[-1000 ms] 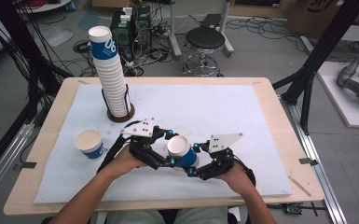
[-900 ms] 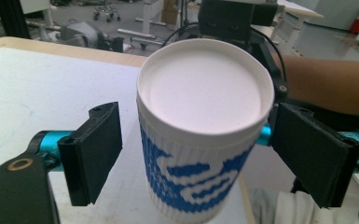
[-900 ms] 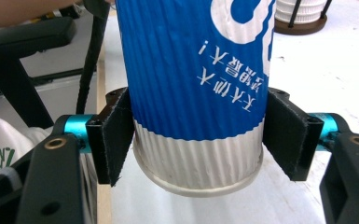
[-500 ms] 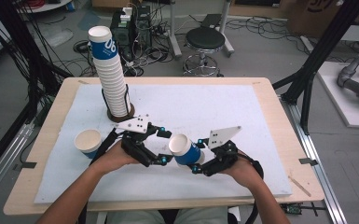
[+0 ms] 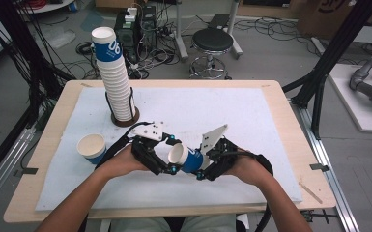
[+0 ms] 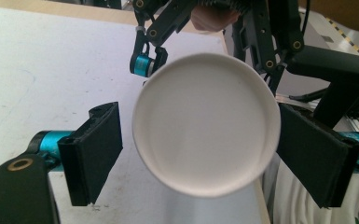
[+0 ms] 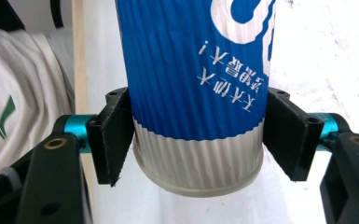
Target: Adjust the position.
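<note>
The right hand-held gripper (image 5: 204, 170) pinches the paper cup (image 5: 184, 158) near its base, mouth between the spread jaws of the left hand-held gripper (image 5: 170, 155); light, thin-walled and crushable, it is best gripped gently below the stiff rim.

Lab or workshop. Cables (image 5: 53, 72) strewn over concrete floor, black rig frames (image 5: 336, 53). Electronics rack (image 5: 137, 21) and stool (image 5: 212, 43) behind bench (image 5: 280, 104).

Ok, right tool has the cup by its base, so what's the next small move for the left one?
Probably close the left tool on the blue-and-white ribbed paper cup: its jaws stand open either side of the rim, apart from it, while the right tool clamps the base.
</note>
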Demonstrator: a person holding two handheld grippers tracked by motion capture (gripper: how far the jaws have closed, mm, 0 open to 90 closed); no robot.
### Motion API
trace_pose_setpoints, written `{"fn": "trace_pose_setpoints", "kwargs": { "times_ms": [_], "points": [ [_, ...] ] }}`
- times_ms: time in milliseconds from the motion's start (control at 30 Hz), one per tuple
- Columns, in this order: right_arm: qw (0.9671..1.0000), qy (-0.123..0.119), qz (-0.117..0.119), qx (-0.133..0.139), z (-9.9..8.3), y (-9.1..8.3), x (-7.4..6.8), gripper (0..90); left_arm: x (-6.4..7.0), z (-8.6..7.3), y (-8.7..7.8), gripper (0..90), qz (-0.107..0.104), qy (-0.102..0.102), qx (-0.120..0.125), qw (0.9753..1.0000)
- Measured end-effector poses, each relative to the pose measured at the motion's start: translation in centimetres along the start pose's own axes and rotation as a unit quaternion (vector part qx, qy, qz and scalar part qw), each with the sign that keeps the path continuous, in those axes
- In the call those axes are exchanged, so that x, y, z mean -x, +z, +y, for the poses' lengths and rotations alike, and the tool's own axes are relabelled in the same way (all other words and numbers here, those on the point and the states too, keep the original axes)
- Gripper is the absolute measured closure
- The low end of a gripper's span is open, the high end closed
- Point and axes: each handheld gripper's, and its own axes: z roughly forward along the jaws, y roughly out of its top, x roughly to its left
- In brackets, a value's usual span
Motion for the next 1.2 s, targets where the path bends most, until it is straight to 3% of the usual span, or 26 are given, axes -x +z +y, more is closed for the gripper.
{"fn": "trace_pose_setpoints", "kwargs": {
  "times_ms": [133,333,533,667,833,967,1100,1200],
  "points": [
    [0.9993,-0.017,-0.002,-0.032,0.7,0.1,0.0,30.3,-0.1,-0.1,0.3,16.7,-0.002,-0.002,-0.007,1.0000],
    [0.9981,-0.026,-0.003,-0.056,1.4,-0.1,-0.2,30.3,-0.3,-0.2,0.5,22.1,-0.013,-0.004,-0.014,0.9998],
    [0.9970,-0.029,-0.007,-0.071,1.6,-0.2,-0.2,30.3,-0.4,-0.4,0.5,29.7,-0.014,0.015,-0.023,0.9995],
    [0.9975,-0.029,-0.010,-0.064,1.4,-0.3,-0.1,27.9,-0.5,-0.6,0.3,30.3,-0.015,0.014,-0.008,0.9998],
    [0.9999,-0.003,-0.008,-0.010,0.8,-0.7,0.2,20.9,-0.6,-0.7,0.1,29.8,-0.016,0.012,0.011,0.9998],
    [0.9993,0.012,-0.013,0.034,0.2,-1.3,0.2,20.7,-0.7,-0.9,-0.2,29.8,-0.015,0.007,0.028,0.9995],
    [0.9957,0.028,-0.015,0.087,-0.7,-2.2,0.3,20.4,-0.8,-1.2,-0.6,29.8,-0.012,0.003,0.045,0.9989],
    [0.9888,0.054,-0.022,0.138,-1.7,-2.8,0.3,20.4,-0.9,-1.6,-0.8,29.7,-0.011,-0.001,0.065,0.9978]
  ]
}}
